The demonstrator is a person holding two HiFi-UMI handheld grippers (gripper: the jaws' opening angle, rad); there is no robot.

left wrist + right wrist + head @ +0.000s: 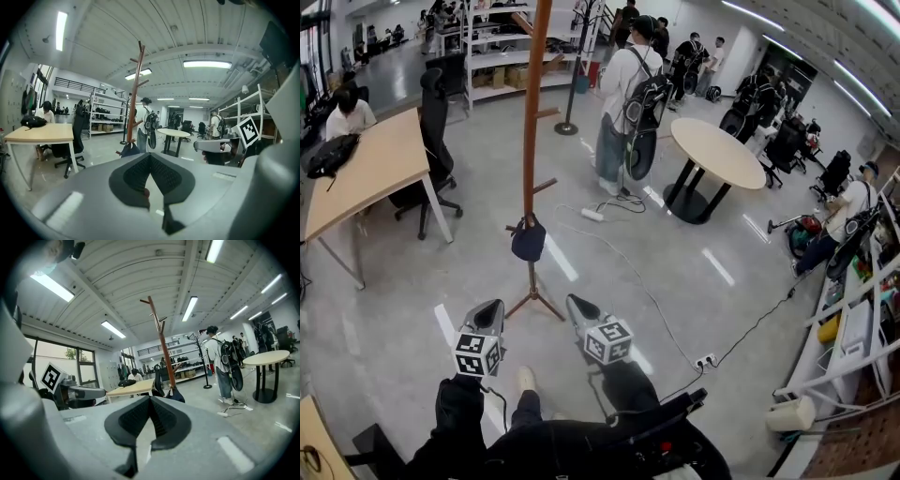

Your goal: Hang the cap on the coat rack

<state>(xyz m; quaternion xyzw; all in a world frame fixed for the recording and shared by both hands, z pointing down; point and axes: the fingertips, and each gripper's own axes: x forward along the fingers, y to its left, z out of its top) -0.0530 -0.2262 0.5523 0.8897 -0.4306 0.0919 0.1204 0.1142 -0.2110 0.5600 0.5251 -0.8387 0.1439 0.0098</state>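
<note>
A dark navy cap (528,240) hangs on a low peg of the tall brown wooden coat rack (532,112), just above its tripod feet. My two grippers are held side by side short of the rack's base, both pointing toward it and apart from the cap. The left gripper (493,306) is shut with nothing between its pads. The right gripper (573,301) is shut and empty as well. In the left gripper view the cap (130,149) shows beyond the closed left gripper (150,157). In the right gripper view the cap (176,394) hangs past the closed right gripper (150,400).
A wooden desk (366,169) and a black office chair (433,141) stand left of the rack. A person with a backpack (628,103) and a round table (714,155) are to the right. A power strip (592,215) and cables lie on the floor; shelving (853,337) lines the right.
</note>
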